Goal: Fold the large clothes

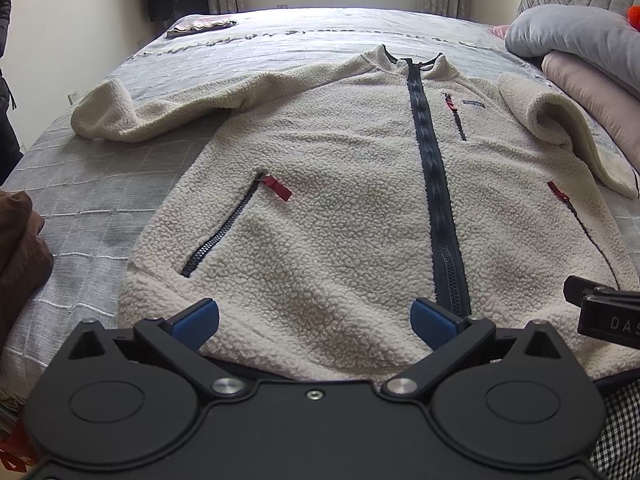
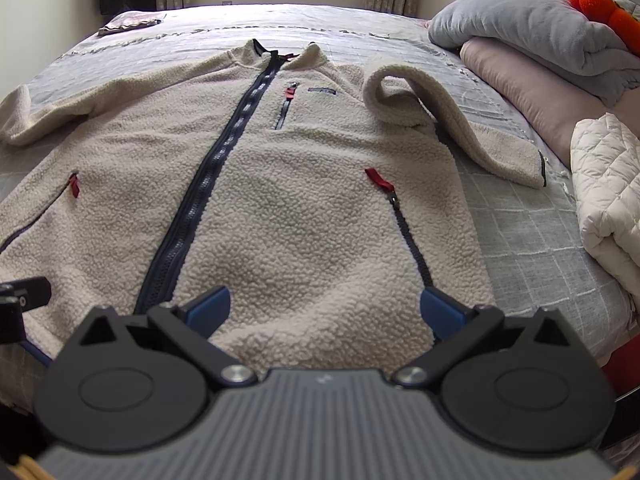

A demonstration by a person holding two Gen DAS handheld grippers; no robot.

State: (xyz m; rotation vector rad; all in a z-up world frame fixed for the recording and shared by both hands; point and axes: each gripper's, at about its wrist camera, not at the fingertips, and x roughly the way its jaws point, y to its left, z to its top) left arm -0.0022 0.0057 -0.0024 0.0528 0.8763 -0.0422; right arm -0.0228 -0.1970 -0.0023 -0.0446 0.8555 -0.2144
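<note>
A cream fleece jacket (image 1: 332,184) lies face up on the bed, zipped with a dark front zip, collar at the far end. Its left sleeve (image 1: 152,110) stretches out to the left; its right sleeve (image 2: 448,120) is bent back beside the body. The jacket also fills the right wrist view (image 2: 288,200). My left gripper (image 1: 314,320) is open and empty over the hem, left of the zip. My right gripper (image 2: 324,310) is open and empty over the hem, right of the zip. The right gripper's edge shows in the left wrist view (image 1: 604,308).
The bed has a grey checked cover (image 1: 80,208). Grey and pink folded bedding (image 2: 540,40) and a white quilt (image 2: 608,192) lie at the right. A brown garment (image 1: 20,240) sits at the left edge. A small folded cloth (image 1: 200,26) lies at the far left corner.
</note>
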